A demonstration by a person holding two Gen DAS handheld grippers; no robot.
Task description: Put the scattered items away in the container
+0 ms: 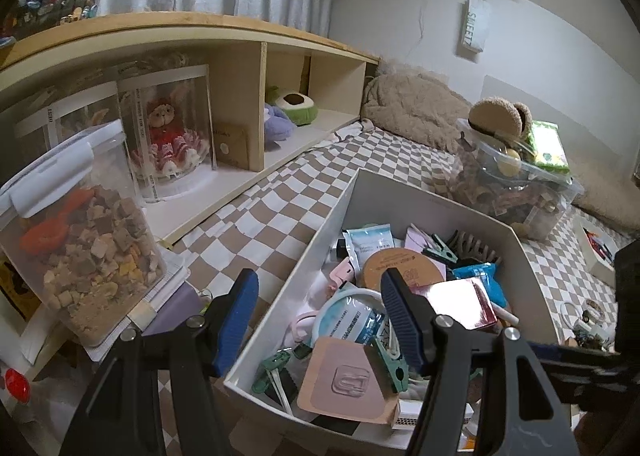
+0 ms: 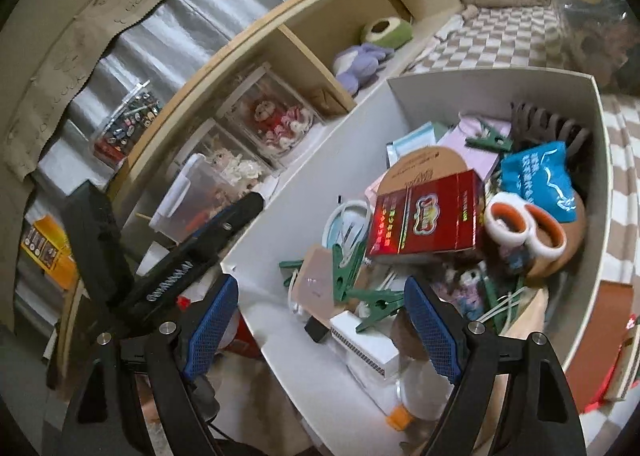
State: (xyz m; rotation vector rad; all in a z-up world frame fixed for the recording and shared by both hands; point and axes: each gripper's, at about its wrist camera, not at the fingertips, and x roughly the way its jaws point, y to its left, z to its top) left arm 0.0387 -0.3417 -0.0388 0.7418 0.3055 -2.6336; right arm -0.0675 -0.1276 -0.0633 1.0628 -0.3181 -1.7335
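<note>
Both spread wide and empty: left gripper and right gripper, straddling the white box's near wall. Inside, a heap: red carton, green clips half buried. Lower layers hidden.

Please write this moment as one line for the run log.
left gripper: open, empty | right gripper: open, empty | white box: full of items | red carton: on top
</note>
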